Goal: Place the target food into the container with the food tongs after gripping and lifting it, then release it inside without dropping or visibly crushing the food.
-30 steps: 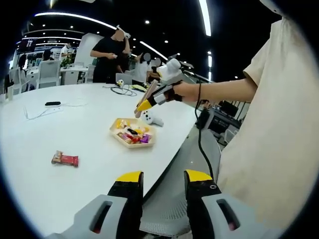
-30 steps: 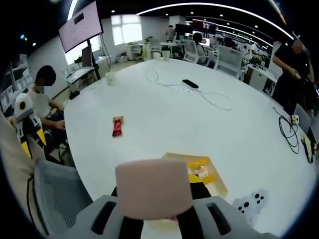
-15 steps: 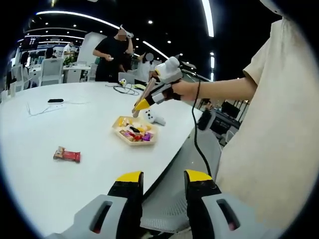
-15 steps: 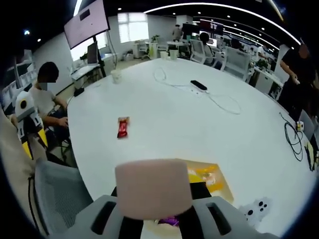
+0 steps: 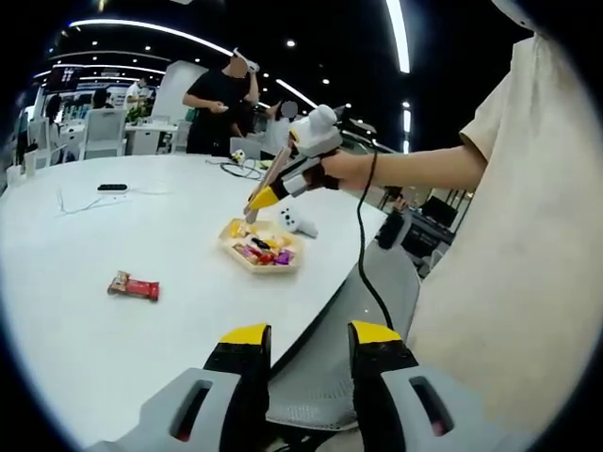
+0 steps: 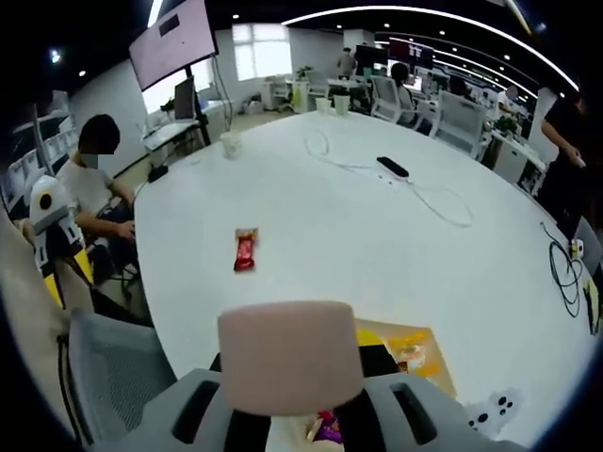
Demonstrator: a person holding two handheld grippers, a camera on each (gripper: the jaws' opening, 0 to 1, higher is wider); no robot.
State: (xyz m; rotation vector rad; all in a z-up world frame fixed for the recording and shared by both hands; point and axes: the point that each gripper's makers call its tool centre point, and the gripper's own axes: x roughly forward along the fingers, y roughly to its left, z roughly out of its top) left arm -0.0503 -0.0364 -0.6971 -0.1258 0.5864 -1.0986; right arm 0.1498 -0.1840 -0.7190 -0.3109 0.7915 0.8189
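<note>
**A:** Where's the food, and which claw is closer to it?

**B:** A red-wrapped snack bar lies alone on the white table, well apart from the tray of wrapped snacks. In the right gripper view it sits up and to the left of the right claw, long axis pointing roughly away from the camera. In the left gripper view the bar is ahead and left of the left claw.

**A:** What are the claws doing?

**B:** The right claw is clamped on the food tongs, whose pinkish handle end blocks the lower middle of its view. From the left gripper view, the tongs' tips hang just over the tray. The left claw holds nothing, its jaws standing apart near the table edge.

**A:** So the next move?

**B:** I'd guess the right hand must swing the tongs away from the tray, across to the bar.
</note>
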